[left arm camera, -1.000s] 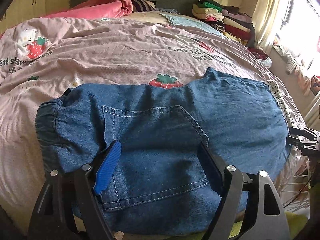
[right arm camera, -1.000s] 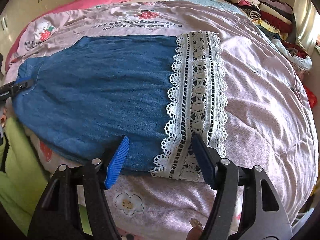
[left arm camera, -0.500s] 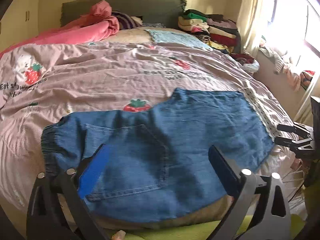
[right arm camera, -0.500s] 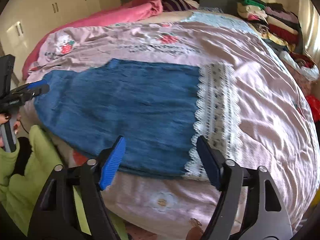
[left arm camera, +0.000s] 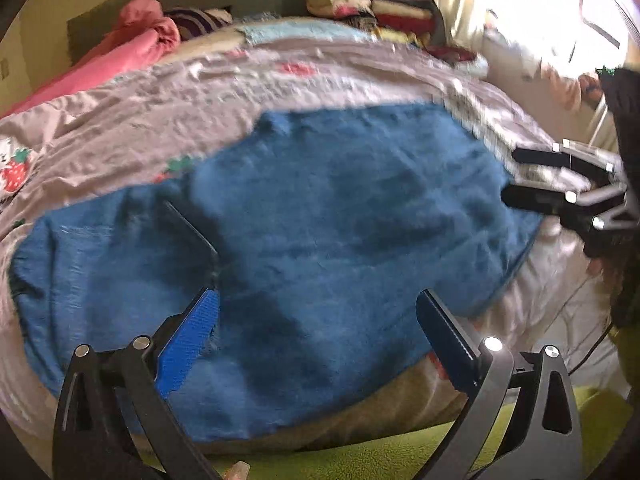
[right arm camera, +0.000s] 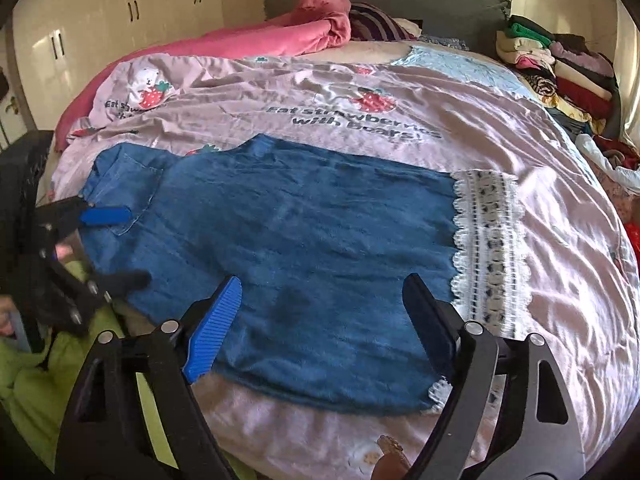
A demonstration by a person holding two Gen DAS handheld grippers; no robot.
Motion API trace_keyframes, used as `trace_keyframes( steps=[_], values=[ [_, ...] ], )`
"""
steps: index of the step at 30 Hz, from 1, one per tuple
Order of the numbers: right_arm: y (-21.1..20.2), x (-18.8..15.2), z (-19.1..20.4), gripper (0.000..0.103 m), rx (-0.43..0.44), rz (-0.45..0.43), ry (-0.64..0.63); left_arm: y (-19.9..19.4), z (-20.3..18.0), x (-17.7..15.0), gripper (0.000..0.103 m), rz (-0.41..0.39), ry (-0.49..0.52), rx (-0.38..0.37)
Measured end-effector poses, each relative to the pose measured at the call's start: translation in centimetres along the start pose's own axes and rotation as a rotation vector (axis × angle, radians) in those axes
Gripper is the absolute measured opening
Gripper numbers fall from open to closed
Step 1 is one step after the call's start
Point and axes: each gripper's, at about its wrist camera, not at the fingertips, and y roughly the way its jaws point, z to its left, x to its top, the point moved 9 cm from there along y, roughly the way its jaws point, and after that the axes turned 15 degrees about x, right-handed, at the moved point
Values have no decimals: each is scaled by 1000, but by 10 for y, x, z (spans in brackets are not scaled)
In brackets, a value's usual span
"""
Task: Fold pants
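One pair of blue denim pants [right arm camera: 304,248] lies flat on the bed's pink quilt [right arm camera: 560,264], its one white lace cuff [right arm camera: 490,244] to the right. The quilt's print reads "Eat strawberries with bears!". Two grippers hover over the near edge: the left gripper [left arm camera: 316,336] and right gripper [right arm camera: 320,312] both gape wide, holding nothing.

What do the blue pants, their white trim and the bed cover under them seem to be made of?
Pants: soft, matte blue denim, judging by the stitched pocket seams and faded weave.
Trim: white openwork lace with scalloped edges, likely cotton; the blue rows look like the pants showing through.
Bed cover: smooth pink printed fabric with a slight satin sheen on its wrinkles; the fibre cannot be told.
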Motion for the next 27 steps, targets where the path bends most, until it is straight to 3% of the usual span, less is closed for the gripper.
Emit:
trace_keyframes(
  steps=[7,16,27],
  values=[
    [32,-32,-10,78,-4,110,63,13,-3,-10,98,33,13,-6],
    [11,-24,-8,81,33,37,96,3,-1,-3,98,9,-18,-24],
    [-42,-14,-36,84,-57,-47,136,-26,5,19,98,-65,-53,-11]
  ],
)
